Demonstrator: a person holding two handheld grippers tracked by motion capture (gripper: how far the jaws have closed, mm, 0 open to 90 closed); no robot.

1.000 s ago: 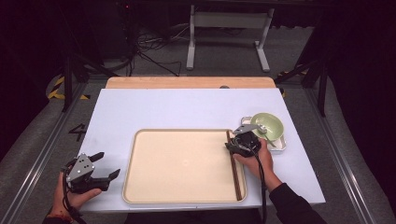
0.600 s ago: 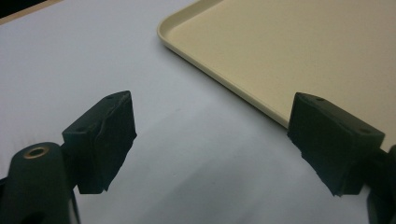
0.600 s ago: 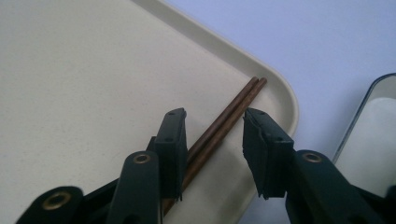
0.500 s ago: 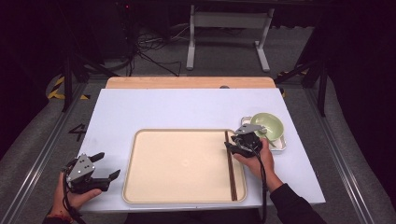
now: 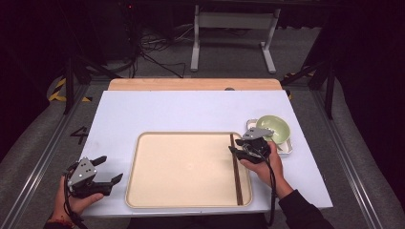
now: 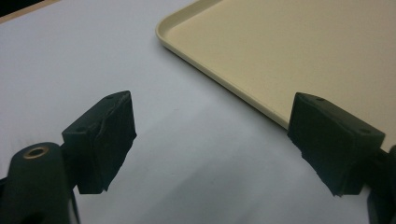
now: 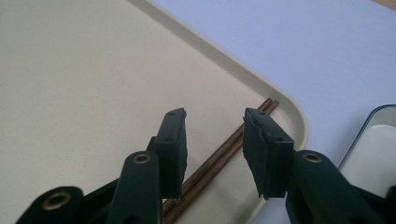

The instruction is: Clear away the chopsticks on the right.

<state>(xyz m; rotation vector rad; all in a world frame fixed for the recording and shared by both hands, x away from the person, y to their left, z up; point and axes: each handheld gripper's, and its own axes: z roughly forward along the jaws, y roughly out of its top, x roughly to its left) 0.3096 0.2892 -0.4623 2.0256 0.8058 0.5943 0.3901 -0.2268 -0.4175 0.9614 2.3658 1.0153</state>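
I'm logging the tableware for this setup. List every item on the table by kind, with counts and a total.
Tray: 1
Chopsticks: 2, a brown pair lying side by side in the tray
Green bowl: 1
Small white dish under the bowl: 1
Total: 5

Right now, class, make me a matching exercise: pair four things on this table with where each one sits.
Things:
1. chopsticks
2. green bowl
3. left tool
4. right tool

Places:
a. over the chopsticks, jaws apart
b. on the small white tray right of the beige tray
c. left of the beige tray, open
d. along the beige tray's right edge

Pairs: 1-d, 2-b, 3-c, 4-a
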